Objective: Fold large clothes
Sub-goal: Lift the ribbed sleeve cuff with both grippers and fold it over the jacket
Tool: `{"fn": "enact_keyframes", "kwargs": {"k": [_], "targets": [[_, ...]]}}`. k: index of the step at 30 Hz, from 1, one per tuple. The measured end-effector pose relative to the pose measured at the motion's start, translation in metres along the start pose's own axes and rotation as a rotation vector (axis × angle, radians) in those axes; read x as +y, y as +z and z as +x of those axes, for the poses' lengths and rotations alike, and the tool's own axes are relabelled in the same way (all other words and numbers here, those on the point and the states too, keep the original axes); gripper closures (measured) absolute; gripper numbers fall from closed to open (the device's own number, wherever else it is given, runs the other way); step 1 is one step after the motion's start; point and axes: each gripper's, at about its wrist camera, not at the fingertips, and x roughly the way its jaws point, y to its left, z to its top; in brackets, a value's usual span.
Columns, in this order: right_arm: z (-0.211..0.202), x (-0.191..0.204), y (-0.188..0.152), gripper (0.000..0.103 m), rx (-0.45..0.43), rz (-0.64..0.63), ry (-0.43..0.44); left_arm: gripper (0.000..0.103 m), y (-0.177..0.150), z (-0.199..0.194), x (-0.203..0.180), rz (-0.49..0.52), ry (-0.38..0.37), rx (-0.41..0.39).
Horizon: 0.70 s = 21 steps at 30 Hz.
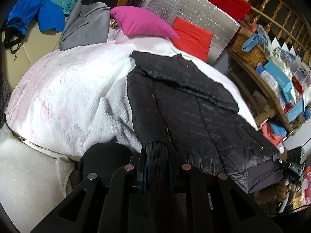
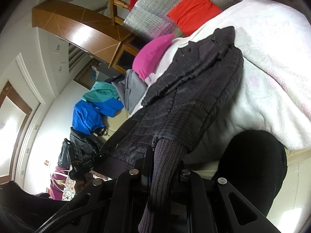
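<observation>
A: Where is the big black puffy quilted jacket (image 1: 196,104)?

B: It lies on the white fluffy blanket (image 1: 73,97) on the bed. Each of its sleeves ends in a dark ribbed knit cuff. The left gripper (image 1: 157,176) has its jaws clenched on one cuff (image 1: 156,155). The right gripper (image 2: 163,174) has its jaws clenched on the other cuff (image 2: 165,167).

A: What could go wrong?

B: I think a cuff could slip out. The knit is stretchy and only a thin bit is pinched. If one hand pulls harder, the jacket could twist and fold crooked. The shiny cloth is slippery, so the body could slide on the blanket. It could also bump the pink pillow (image 1: 141,22) or the orange cushion (image 1: 191,37) close by.

A: Are there any baskets or boxes?

B: Yes. A brown woven basket (image 1: 250,50) sits on the wooden shelf (image 1: 258,77) beside the bed. A light blue cloth (image 1: 252,39) hangs out of it. What else is inside, I cannot tell. Near it are blue and white cardboard boxes (image 1: 279,79), all closed.
</observation>
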Motion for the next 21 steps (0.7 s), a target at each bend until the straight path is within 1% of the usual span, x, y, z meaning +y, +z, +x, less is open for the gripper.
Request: {"fn": "enact_keyframes", "kwargs": {"k": [3, 8, 15, 21], "targets": [[-0.006, 0.002, 0.003, 0.091, -0.021, 0.007, 0.023, 0.086, 0.008, 0.0, 0.007, -0.031, -0.026, -0.01], [-0.006, 0.008, 0.007, 0.091, -0.034, -0.003, 0.038, 0.086, 0.02, 0.006, 0.011, -0.046, -0.045, -0.031], [-0.002, 0.02, 0.025, 0.091, -0.074, -0.021, 0.062, 0.086, 0.042, 0.011, 0.0, -0.036, -0.059, -0.074], [0.001, 0.033, 0.045, 0.091, -0.119, -0.046, 0.093, 0.086, 0.057, 0.01, -0.005, -0.022, -0.053, -0.099]]}}
